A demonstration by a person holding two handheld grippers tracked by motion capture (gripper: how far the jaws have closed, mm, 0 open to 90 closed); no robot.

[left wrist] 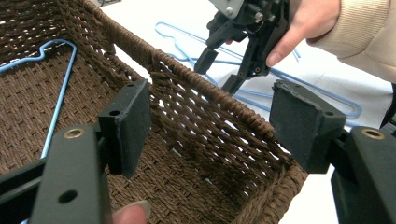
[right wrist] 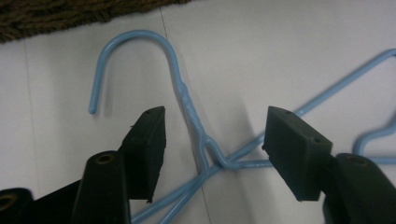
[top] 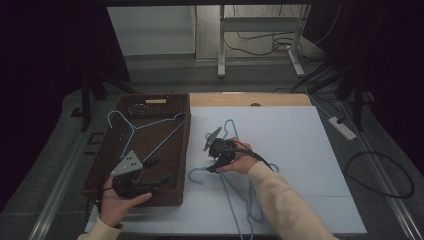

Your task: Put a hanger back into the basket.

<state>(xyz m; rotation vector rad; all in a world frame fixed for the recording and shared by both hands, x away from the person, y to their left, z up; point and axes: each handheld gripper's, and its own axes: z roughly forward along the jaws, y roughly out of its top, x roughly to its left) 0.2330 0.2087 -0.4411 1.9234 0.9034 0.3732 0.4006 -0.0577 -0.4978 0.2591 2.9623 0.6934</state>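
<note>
Both fingers [right wrist: 149, 140] straddle hanger [right wrist: 194, 116] neck, untouched.

The right gripper [right wrist: 212, 154] points down at a light blue wire hanger [right wrist: 187, 100] that lies flat on the white table surface [right wrist: 261, 51]. The two black jaws stand apart, one on each side of the twisted neck of the hanger, and the pads [right wrist: 148, 140] do not touch the wire. The hook curves to the upper left. A brown woven basket edge [right wrist: 70, 16] is at the top.
</note>
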